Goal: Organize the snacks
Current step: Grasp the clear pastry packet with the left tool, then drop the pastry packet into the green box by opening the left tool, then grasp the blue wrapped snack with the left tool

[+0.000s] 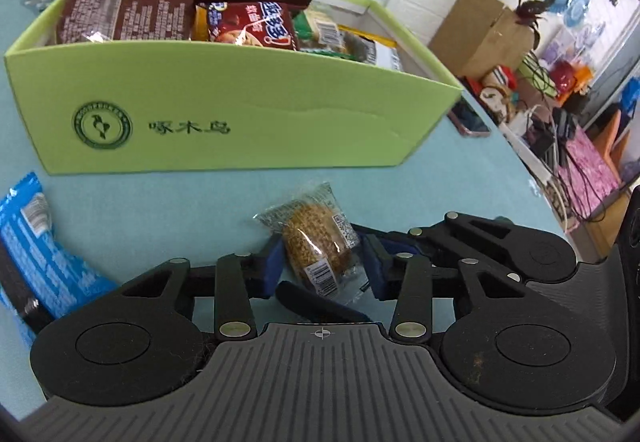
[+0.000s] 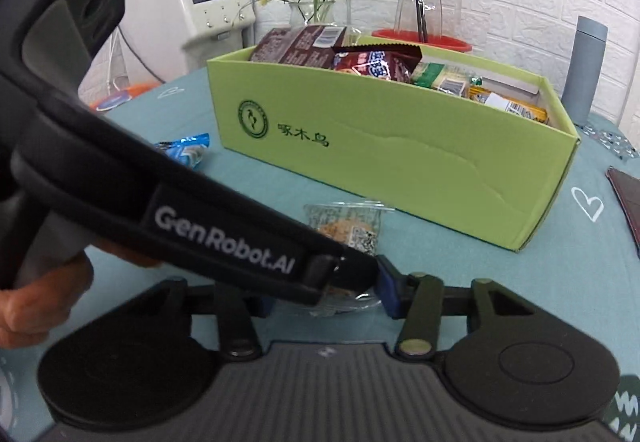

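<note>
Wrapped snack cake: on tablecloth between left gripper pads, parted, flanking wrapper, seemingly not clamped. Likely light, crushable, crinkly, slippery; grip mid-body gently. Right gripper: closure indeterminate, partly hidden.

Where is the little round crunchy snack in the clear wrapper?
In the left wrist view the snack lies on the blue tablecloth between the left tongs, just in front of the green box.
</note>
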A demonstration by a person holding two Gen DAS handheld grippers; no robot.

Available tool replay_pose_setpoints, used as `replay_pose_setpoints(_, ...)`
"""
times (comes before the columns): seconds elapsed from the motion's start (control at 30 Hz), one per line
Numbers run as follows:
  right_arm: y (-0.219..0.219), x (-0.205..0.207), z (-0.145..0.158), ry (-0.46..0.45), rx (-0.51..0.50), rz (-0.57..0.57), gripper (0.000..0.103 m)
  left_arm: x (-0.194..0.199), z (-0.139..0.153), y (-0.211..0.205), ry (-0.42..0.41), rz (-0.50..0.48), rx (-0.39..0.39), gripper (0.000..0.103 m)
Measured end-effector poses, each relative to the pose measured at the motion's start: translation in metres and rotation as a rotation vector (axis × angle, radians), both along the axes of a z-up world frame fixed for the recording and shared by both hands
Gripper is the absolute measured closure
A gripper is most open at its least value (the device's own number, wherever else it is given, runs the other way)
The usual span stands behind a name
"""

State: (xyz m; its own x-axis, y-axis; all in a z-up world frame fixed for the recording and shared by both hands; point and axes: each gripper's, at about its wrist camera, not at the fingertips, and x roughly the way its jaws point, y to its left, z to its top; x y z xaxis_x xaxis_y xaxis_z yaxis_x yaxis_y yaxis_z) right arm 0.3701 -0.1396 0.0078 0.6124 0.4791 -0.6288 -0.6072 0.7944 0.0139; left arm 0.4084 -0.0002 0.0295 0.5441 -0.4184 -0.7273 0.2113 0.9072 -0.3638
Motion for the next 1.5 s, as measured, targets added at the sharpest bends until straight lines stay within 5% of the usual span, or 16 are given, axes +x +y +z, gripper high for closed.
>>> replay_pose_setpoints(0.23,-0.013,-0.021,0.065,-0.209,0.032,-0.033,0.048,-0.018,0.066,-0.007,-0.180,-0.026,-0.051,0.084)
replay_pose_setpoints(0.43,-0.004,0.045,0.103,-0.286,0.000,-0.058,0.042,0.040,0.114,-0.022,-0.290,-0.011,0.007,0.084)
replay_pose_setpoints(0.63,0.005,0.129,0.073,-0.123,-0.027,-0.069,0.042,0.121,0.076,-0.023,-0.185,0.019,0.044,0.080)
replay_pose_setpoints(0.73,0.007,0.139,0.052,-0.091,-0.026,-0.060,0.027,0.126,0.051,-0.018,-0.171,0.051,0.066,0.065)
replay_pose_setpoints(0.83,-0.003,0.128,0.060,-0.110,0.016,-0.074,0.017,0.112,0.058,-0.007,-0.221,0.077,0.044,0.057)
replay_pose_setpoints(0.93,-0.015,0.094,0.082,-0.224,0.054,-0.081,0.003,0.085,0.083,0.002,-0.299,0.066,0.000,0.046)
replay_pose_setpoints(0.97,-0.018,0.081,0.089,-0.249,0.069,-0.076,0.002,0.073,0.094,0.004,-0.337,0.070,0.000,0.038)
replay_pose_setpoints(1.13,-0.023,0.017,0.094,-0.281,0.106,-0.022,0.001,0.010,0.114,0.027,-0.424,0.090,-0.006,0.033)
replay_pose_setpoints(1.3,0.009,-0.025,0.063,-0.198,0.095,0.066,0.001,-0.047,0.086,0.066,-0.380,0.203,0.065,0.029)
replay_pose_setpoints(1.5,0.080,-0.027,0.020,-0.075,0.039,0.212,0.001,-0.075,0.022,0.131,-0.160,0.404,0.101,0.032)
